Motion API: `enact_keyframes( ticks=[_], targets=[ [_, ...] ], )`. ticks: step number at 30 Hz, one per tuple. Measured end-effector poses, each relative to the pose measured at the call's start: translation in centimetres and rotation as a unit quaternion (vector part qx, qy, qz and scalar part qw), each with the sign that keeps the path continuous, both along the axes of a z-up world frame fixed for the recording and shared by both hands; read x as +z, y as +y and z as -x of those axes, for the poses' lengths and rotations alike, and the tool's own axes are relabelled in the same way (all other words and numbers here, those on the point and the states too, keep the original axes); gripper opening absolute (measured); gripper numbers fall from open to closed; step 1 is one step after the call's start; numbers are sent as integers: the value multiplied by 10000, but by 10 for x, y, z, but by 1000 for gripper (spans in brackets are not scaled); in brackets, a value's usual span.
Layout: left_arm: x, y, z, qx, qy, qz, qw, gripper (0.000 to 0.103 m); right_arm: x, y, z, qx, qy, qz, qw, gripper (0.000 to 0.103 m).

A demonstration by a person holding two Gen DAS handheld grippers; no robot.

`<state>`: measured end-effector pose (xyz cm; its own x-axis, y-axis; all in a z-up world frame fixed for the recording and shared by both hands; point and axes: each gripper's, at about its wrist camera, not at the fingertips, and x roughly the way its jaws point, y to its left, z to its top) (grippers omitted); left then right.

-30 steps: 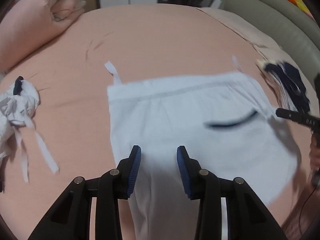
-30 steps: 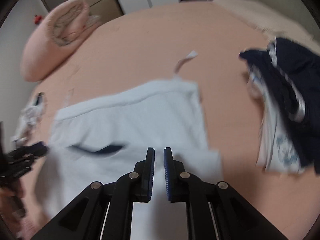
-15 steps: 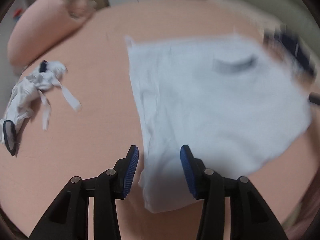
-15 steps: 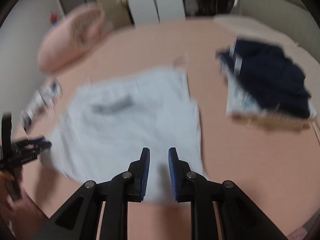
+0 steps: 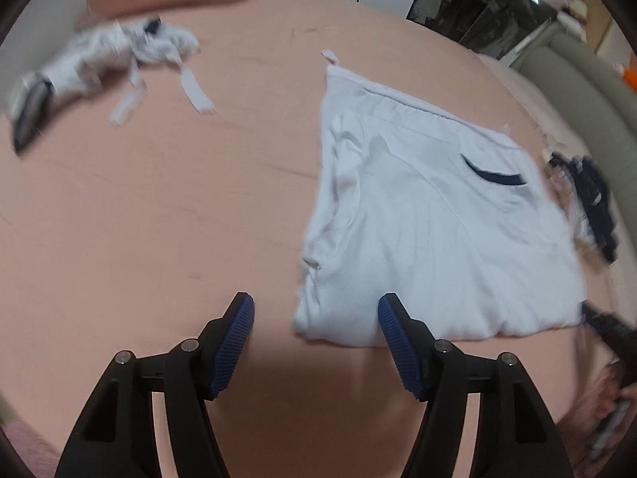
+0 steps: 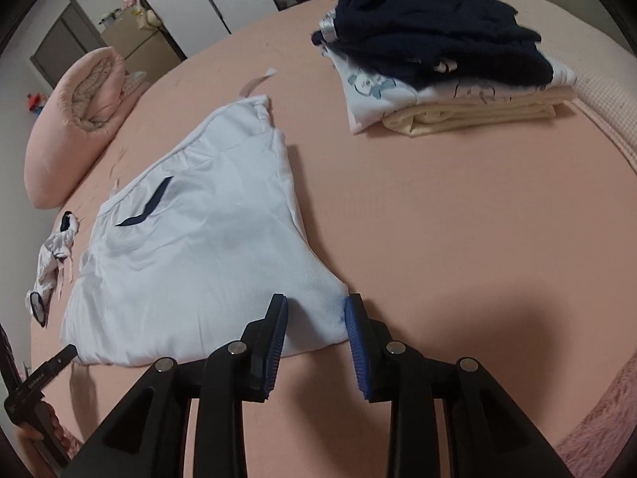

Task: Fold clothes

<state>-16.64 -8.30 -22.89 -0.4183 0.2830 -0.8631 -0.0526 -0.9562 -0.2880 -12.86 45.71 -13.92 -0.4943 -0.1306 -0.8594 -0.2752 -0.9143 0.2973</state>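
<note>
Right tongs (image 6: pixel 314 314), jaws just opening, straddle the white garment's (image 6: pixel 207 239) near corner on the bed (image 6: pixel 458 239)

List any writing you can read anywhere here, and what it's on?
Small white lettering on the left gripper, seen at the edge of the right wrist view: too small to read.
Blue cartoon prints on a white garment in the folded stack: no legible words.
White shorts: no text.

Open bedsheet (image 6: pixel 458 219) between shorts (image 6: pixel 207 247), stack (image 6: pixel 446 63)
</note>
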Motion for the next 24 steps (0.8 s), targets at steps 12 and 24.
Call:
enact_keyframes(
  ticks=[12, 24],
  targets=[
    [1, 7, 18, -447, 99, -569, 9973, 39, -2, 8, 16, 368, -291, 76, 9989, 47],
    [2, 18, 18, -303, -154, -562, 9978, 23, -7, -12, 26, 718, -301, 1172, 9901, 35]
  ],
)
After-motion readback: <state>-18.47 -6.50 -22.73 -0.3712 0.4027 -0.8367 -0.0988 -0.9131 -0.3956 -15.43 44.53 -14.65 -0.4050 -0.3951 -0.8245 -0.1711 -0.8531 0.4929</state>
